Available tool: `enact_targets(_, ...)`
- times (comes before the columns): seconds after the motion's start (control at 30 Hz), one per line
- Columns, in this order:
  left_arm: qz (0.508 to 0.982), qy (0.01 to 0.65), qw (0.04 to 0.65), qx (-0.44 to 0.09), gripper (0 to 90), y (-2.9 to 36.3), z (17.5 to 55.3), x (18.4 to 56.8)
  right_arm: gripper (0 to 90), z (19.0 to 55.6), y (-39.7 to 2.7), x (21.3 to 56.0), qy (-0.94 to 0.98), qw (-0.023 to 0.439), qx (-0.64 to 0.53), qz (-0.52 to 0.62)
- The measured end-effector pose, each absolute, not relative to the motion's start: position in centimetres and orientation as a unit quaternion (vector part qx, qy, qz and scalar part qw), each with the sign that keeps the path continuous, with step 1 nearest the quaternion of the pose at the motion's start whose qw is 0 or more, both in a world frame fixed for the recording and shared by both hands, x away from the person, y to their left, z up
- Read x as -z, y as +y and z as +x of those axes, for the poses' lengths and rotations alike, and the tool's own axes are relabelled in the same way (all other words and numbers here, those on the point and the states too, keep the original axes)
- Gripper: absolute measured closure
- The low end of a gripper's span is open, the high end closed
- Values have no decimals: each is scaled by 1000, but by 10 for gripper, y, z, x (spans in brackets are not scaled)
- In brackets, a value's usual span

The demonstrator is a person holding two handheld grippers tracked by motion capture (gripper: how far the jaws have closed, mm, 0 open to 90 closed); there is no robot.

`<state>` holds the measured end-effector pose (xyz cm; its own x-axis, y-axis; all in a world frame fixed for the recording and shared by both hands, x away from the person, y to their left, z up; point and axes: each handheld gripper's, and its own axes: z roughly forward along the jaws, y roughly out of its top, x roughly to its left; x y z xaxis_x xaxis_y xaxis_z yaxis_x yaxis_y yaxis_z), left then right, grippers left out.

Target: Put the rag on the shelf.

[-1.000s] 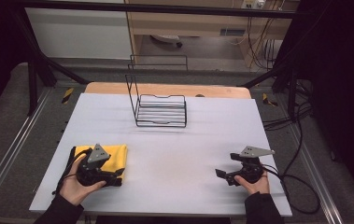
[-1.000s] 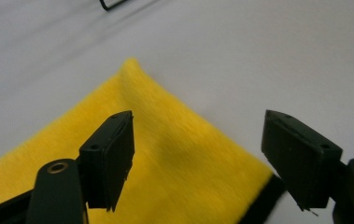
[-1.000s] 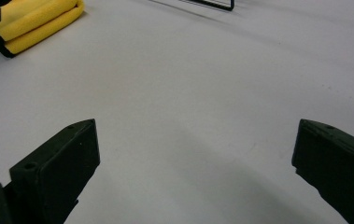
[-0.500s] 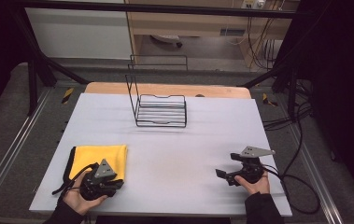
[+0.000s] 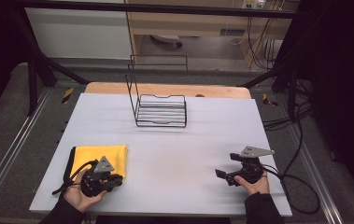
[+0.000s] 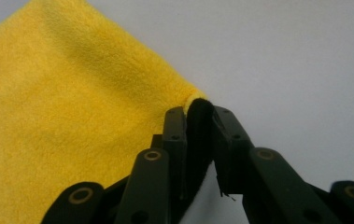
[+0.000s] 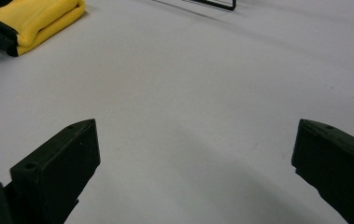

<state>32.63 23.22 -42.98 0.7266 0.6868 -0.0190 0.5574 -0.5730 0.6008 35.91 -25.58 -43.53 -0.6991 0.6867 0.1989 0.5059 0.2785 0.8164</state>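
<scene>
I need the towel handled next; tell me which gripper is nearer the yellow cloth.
Left. The left gripper sits at the yellow cloth's near right corner, jaws closed on that corner. The right gripper rests far across the table, jaws open, touching nothing.

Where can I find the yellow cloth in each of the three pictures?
High view: yellow cloth lower left, beside the left claw.
Left gripper view: it covers the left half; the jaws pinch its corner.
Right gripper view: top left corner.
Shared landmark: the white table.

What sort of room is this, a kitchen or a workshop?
Probably a lab recording station: a white table inside a black metal frame, loose cables trailing off it, and a hand-held black right gripper.
</scene>
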Motion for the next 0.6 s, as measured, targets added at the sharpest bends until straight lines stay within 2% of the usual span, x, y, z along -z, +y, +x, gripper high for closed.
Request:
enact_targets(0.37,858,365,346,-103,818,237,330,417,18,359,-255,436,793,95,-470,375)
enact_targets(0.6,847,360,373,-113,820,216,336,397,19,360,-254,436,793,92,-470,376)
